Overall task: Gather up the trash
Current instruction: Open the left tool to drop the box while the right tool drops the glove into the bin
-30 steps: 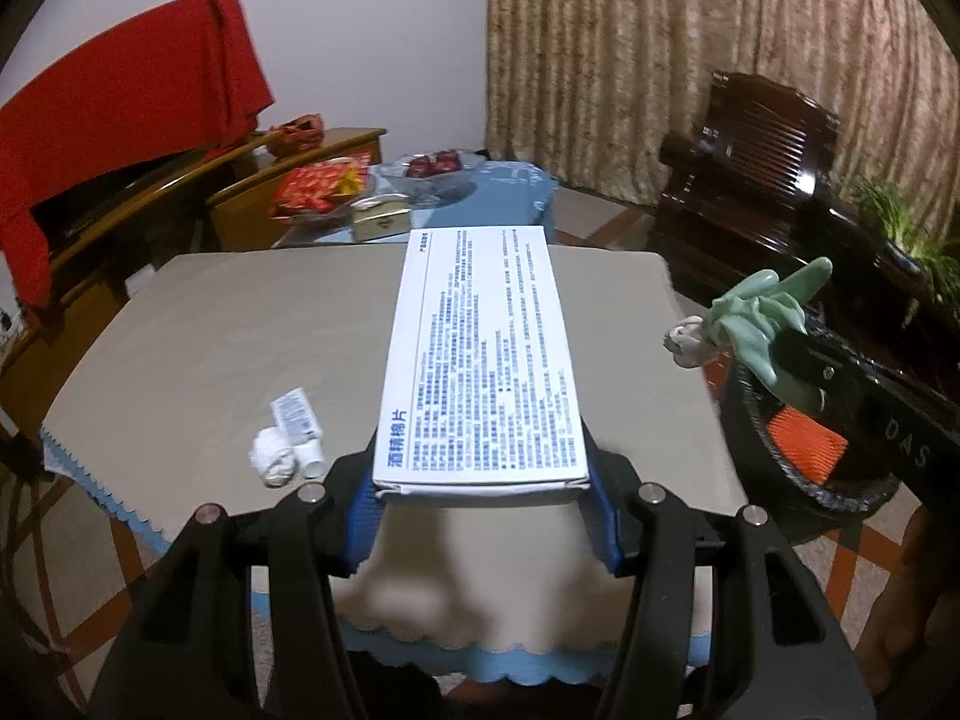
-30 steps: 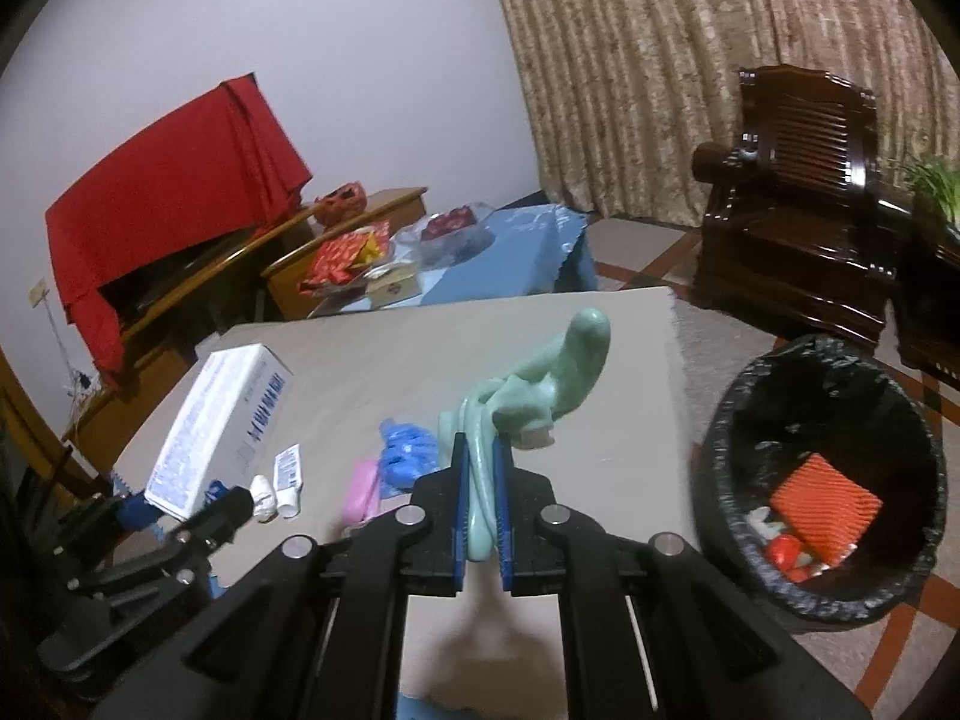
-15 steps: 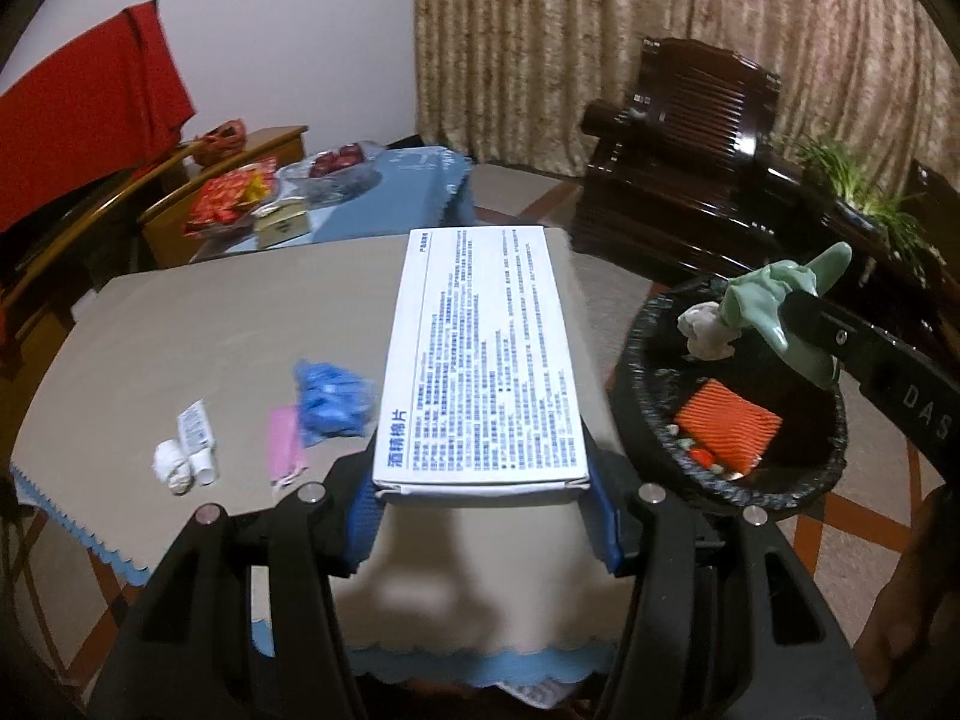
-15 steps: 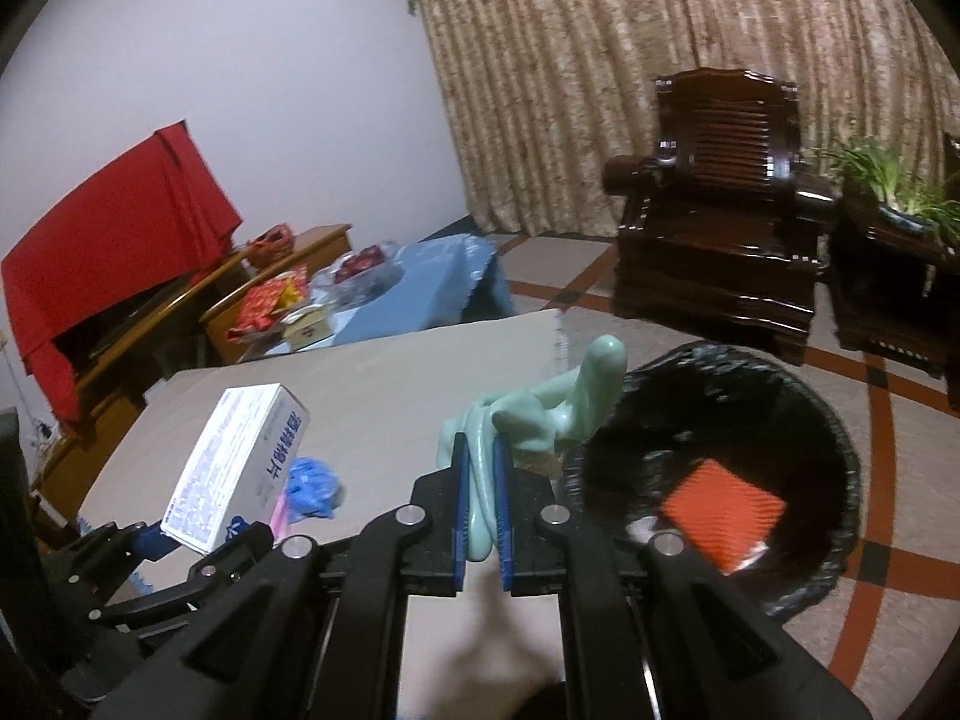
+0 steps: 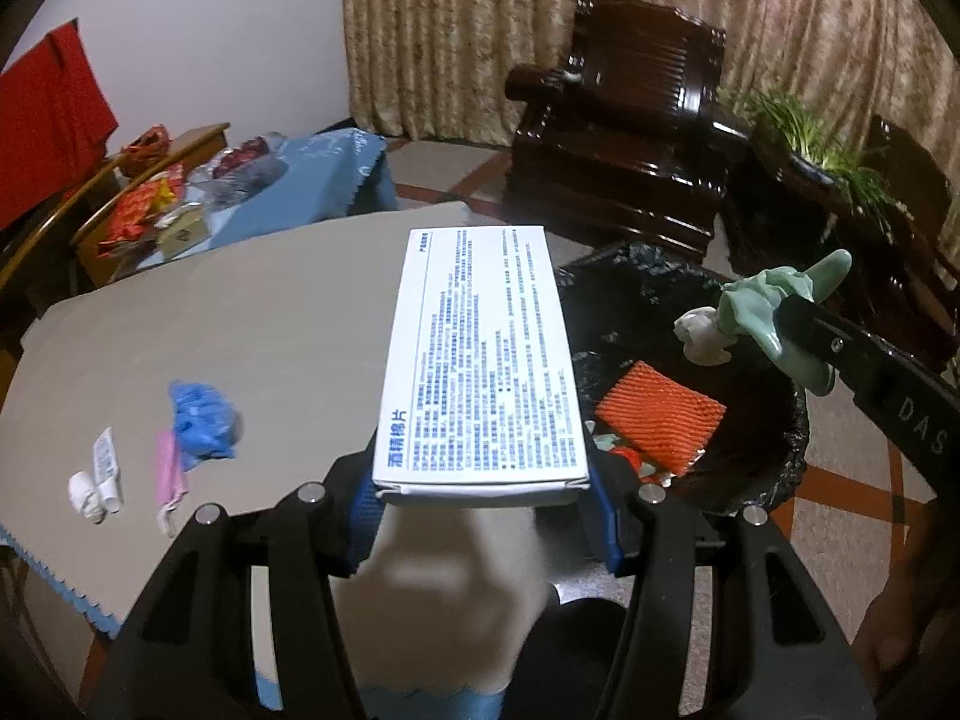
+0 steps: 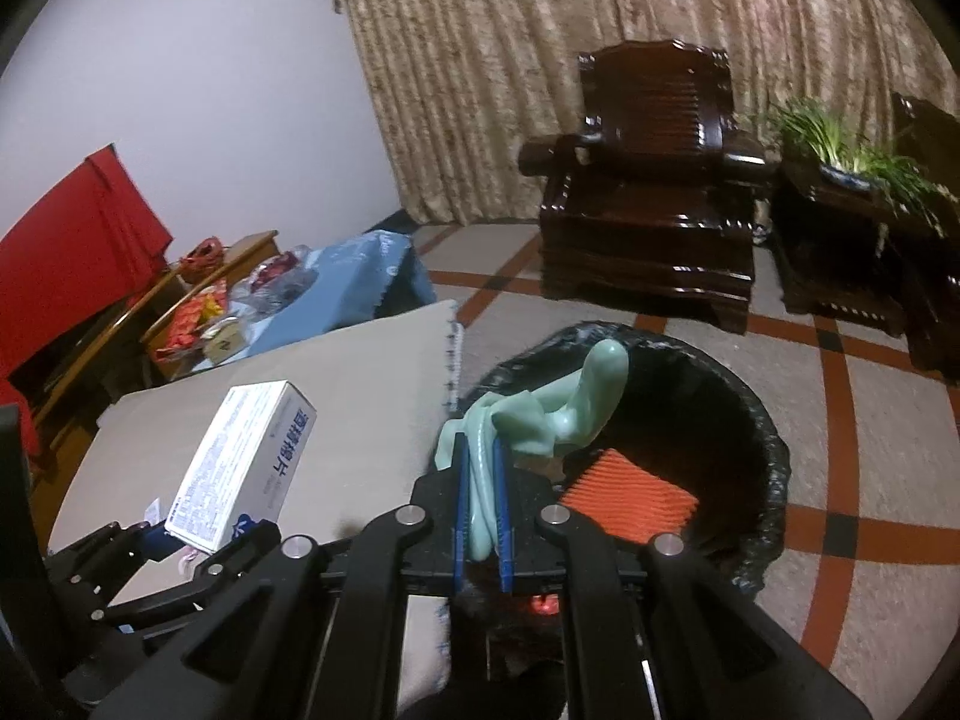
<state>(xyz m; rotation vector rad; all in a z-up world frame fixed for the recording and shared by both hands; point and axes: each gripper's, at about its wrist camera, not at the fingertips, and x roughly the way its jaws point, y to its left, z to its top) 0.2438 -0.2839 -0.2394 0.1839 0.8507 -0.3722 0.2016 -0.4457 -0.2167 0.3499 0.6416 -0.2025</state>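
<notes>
My left gripper [image 5: 483, 498] is shut on a white box with blue print [image 5: 480, 354], held level above the table's right edge; the box also shows in the right wrist view [image 6: 243, 462]. My right gripper [image 6: 480, 480] is shut on a pale green glove [image 6: 558, 414] and holds it over the black-lined trash bin [image 6: 762, 438]. In the left wrist view the glove [image 5: 774, 306] hangs above the bin [image 5: 792, 438] with a white wad [image 5: 699, 333] beside it. An orange ribbed piece [image 5: 657, 414] lies in the bin.
On the beige table [image 5: 240, 324] lie a blue crumpled wrapper [image 5: 201, 420], a pink strip [image 5: 167, 468] and a small white tube [image 5: 102, 468]. A dark wooden armchair [image 6: 654, 204] stands behind the bin. A blue-covered side table [image 5: 312, 168] holds snacks.
Both grippers have swung right, toward the bin. The glove now hangs over the bin's opening, and the box sits nearer the bin's rim.
</notes>
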